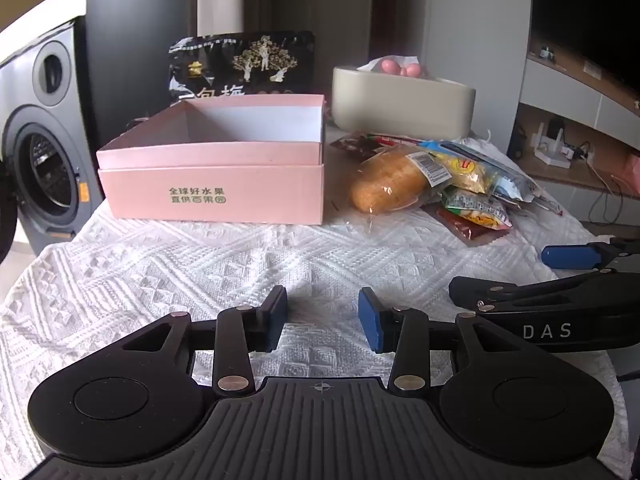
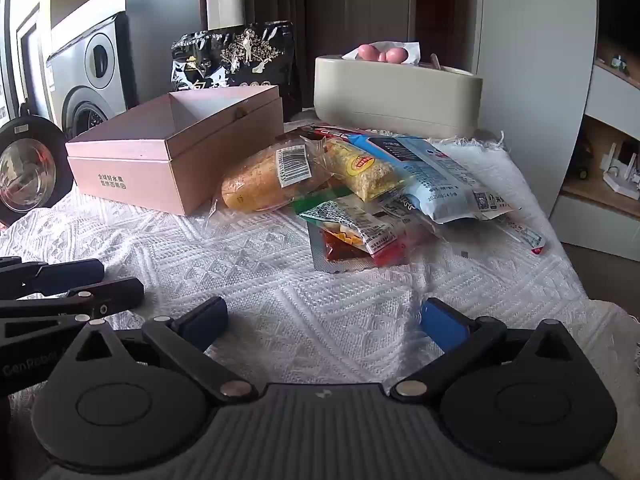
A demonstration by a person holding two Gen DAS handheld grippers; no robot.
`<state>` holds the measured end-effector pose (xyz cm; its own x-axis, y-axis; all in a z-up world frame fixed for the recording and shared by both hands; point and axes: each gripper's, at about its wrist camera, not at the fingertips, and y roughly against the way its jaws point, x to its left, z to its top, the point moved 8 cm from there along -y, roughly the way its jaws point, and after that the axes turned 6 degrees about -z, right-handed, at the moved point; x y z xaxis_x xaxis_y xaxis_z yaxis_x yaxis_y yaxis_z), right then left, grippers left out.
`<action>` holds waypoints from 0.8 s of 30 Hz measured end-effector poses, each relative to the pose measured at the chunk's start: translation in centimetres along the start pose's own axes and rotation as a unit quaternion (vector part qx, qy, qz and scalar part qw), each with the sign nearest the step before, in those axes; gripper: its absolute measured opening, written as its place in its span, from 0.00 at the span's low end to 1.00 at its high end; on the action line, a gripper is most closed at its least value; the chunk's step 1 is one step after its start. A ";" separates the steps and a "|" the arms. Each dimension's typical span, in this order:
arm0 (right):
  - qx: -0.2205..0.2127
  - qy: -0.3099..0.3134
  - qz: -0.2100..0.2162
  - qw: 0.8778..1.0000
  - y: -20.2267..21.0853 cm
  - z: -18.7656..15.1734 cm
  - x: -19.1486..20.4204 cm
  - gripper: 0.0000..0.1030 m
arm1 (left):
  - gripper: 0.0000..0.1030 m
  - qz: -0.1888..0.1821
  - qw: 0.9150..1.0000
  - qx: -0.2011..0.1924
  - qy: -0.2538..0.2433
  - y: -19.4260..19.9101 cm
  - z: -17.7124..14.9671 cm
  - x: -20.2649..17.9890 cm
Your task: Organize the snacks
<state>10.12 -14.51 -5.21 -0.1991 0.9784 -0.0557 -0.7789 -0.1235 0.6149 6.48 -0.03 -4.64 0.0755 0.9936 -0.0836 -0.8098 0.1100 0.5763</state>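
Left wrist view: the left gripper (image 1: 323, 322) hovers low over the white quilted cloth (image 1: 200, 264) covering the bench, its blue-padded fingers parted with nothing between them. Just beyond sits an open pink box (image 1: 216, 176), empty, with green lettering on its front. To the box's right lies a pile of snacks (image 1: 448, 184), a wrapped bread roll (image 1: 390, 186) nearest the box and touching it or nearly so. Behind them stand a black printed bag (image 1: 244, 64) and a beige tub (image 1: 400, 104) topped with pink balls. Right wrist view: the right gripper (image 2: 324, 320) is spread at its widest, also empty, aimed at the snack pile, where a pale blue packet (image 2: 440, 176) lies on top.
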 end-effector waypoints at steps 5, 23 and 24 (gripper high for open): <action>-0.001 0.001 -0.001 1.000 0.0 0.0 0.0 1.00 | 0.43 -0.002 1.000 0.000 0.003 0.0 0.0 -0.1; -0.001 0.001 -0.001 1.000 0.0 0.0 0.0 1.00 | 0.43 -0.005 1.000 -0.004 0.007 0.3 -0.1 0.2; -0.001 0.001 -0.001 1.000 0.0 0.0 0.0 1.00 | 0.43 -0.005 1.000 -0.004 0.007 0.3 -0.1 0.2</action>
<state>10.15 -14.51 -5.21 -0.1990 0.9783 -0.0580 -0.7806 -0.1225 0.6129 6.17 0.24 -4.55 0.0753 0.9921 -0.1006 -0.8141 0.1194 0.5683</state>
